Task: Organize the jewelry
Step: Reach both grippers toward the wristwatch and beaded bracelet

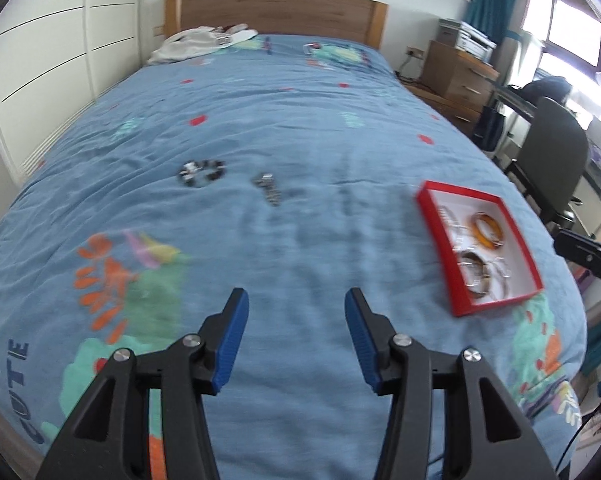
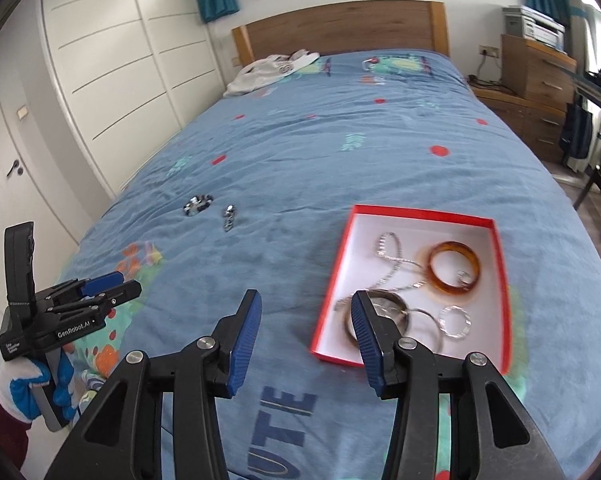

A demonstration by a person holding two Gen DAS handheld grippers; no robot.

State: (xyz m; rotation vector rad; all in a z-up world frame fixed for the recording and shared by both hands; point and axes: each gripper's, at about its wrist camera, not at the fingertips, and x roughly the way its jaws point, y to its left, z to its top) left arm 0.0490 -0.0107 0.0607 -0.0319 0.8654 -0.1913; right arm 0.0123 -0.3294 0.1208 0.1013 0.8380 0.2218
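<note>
A red box (image 1: 425, 201) (image 2: 500, 264) with a white inside lies on the blue bedspread (image 1: 300, 128) (image 2: 300, 152). It holds an amber bangle (image 1: 487, 229) (image 2: 453, 266), a dark bangle (image 1: 476, 276) (image 2: 396, 304), a sparkly chain (image 2: 392, 258) and thin silver rings (image 2: 455, 321). A dark beaded bracelet (image 1: 201, 172) (image 2: 198, 204) and a small silver piece (image 1: 269, 188) (image 2: 229, 217) lie loose on the bed. My left gripper (image 1: 296, 304) (image 2: 112, 280) is open and empty, short of the loose pieces. My right gripper (image 2: 306, 306) is open and empty at the box's near left corner.
Crumpled white clothes (image 1: 196, 44) (image 2: 268, 68) lie by the wooden headboard (image 1: 276, 12). White wardrobes (image 2: 112, 64) stand left of the bed. A wooden dresser (image 2: 536, 80) and a dark chair (image 1: 552, 156) stand to the right.
</note>
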